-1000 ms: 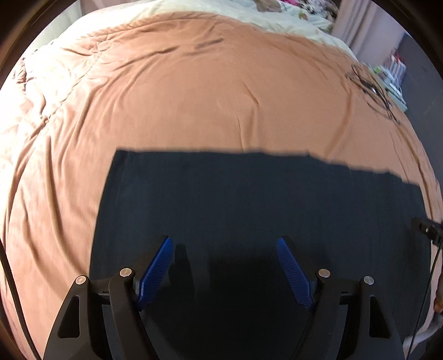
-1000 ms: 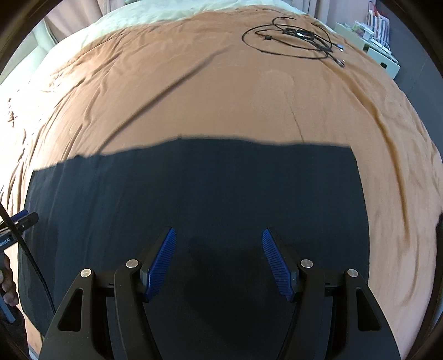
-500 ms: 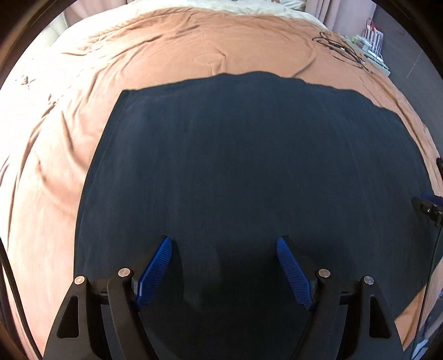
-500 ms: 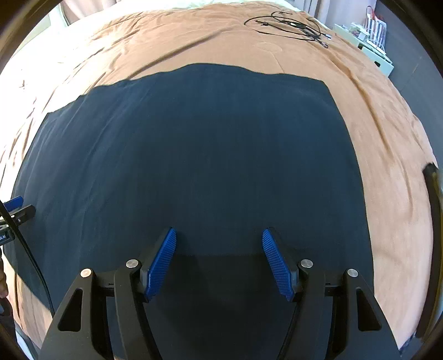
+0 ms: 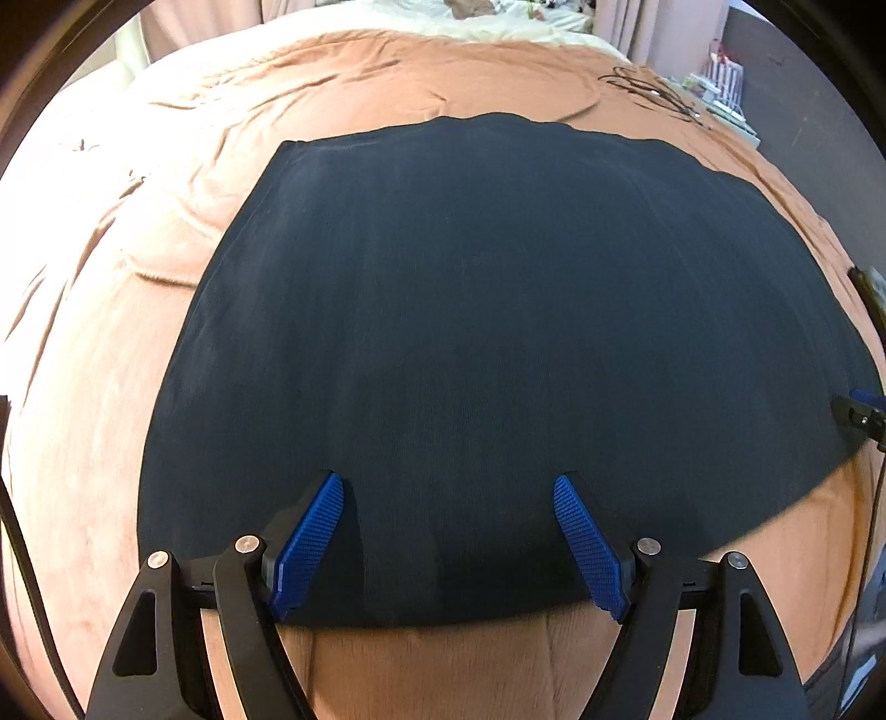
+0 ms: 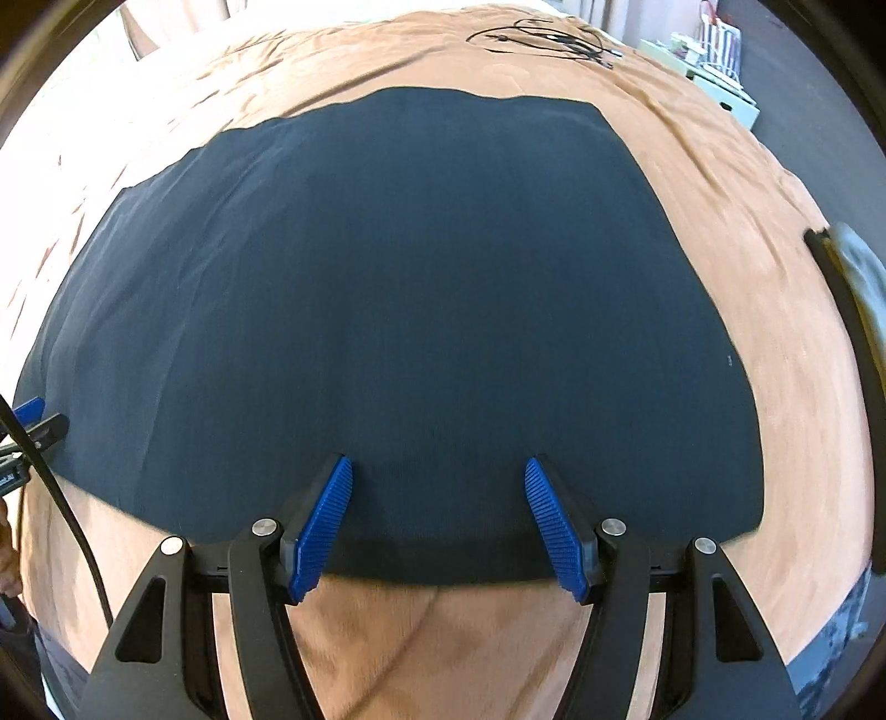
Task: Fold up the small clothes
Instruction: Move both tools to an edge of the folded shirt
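A dark navy garment [image 5: 487, 332] lies spread flat on the tan bedspread [image 5: 99, 343]; it also shows in the right wrist view [image 6: 398, 299]. My left gripper [image 5: 448, 493] is open and empty, its blue pads over the garment's near edge. My right gripper [image 6: 437, 471] is open and empty, also over the near edge. The right gripper's tip shows at the right edge of the left wrist view [image 5: 858, 412], and the left gripper's tip at the left edge of the right wrist view [image 6: 33, 426].
A tangle of black cables [image 6: 542, 39] lies on the far side of the bed. A white box with items [image 6: 714, 83] stands beyond the bed's right edge. Cream bedding [image 5: 476, 22] lies at the far end.
Both grippers have pulled back toward me and risen. The whole garment now shows, with bare bedspread below its near edge. Both grippers stay open.
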`<action>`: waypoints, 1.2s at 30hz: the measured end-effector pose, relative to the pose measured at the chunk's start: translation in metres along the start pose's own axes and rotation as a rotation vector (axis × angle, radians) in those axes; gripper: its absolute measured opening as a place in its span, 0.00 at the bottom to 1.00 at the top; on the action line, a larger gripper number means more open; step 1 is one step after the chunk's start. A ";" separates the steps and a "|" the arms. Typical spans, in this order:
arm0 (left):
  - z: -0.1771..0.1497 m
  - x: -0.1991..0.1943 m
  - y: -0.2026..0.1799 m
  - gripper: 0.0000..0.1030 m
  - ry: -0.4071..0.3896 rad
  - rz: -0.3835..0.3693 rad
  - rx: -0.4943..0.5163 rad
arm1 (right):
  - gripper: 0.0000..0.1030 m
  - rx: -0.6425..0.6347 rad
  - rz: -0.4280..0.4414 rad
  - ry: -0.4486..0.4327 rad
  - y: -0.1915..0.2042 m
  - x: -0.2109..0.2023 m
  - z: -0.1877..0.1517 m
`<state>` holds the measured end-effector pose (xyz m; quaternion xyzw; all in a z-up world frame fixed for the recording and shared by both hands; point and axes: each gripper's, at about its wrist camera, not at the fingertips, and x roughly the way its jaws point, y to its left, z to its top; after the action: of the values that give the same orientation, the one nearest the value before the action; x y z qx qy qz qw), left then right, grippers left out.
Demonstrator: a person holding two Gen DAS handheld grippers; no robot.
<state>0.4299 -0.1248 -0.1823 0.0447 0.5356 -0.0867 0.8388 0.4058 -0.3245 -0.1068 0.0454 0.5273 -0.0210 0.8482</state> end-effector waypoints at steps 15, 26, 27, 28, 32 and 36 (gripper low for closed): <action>-0.035 -0.057 0.051 0.69 -0.049 -0.075 -0.138 | 0.60 0.187 0.175 -0.119 -0.045 -0.063 -0.055; -0.048 -0.070 0.138 0.50 -0.074 -0.167 -0.453 | 0.36 0.461 0.345 -0.160 -0.129 -0.065 -0.096; -0.050 -0.067 0.140 0.50 -0.069 -0.178 -0.467 | 0.34 0.486 0.366 -0.155 -0.135 -0.063 -0.099; -0.051 -0.063 0.141 0.50 -0.061 -0.198 -0.486 | 0.34 0.511 0.386 -0.153 -0.140 -0.060 -0.103; -0.053 -0.049 0.140 0.50 -0.016 -0.222 -0.515 | 0.33 0.569 0.428 -0.142 -0.158 -0.049 -0.108; -0.054 -0.038 0.143 0.50 0.015 -0.238 -0.540 | 0.33 0.614 0.464 -0.134 -0.173 -0.038 -0.109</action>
<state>0.3941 0.0284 -0.1736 -0.2425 0.5471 -0.0387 0.8003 0.2774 -0.4861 -0.1302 0.4134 0.4157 0.0115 0.8100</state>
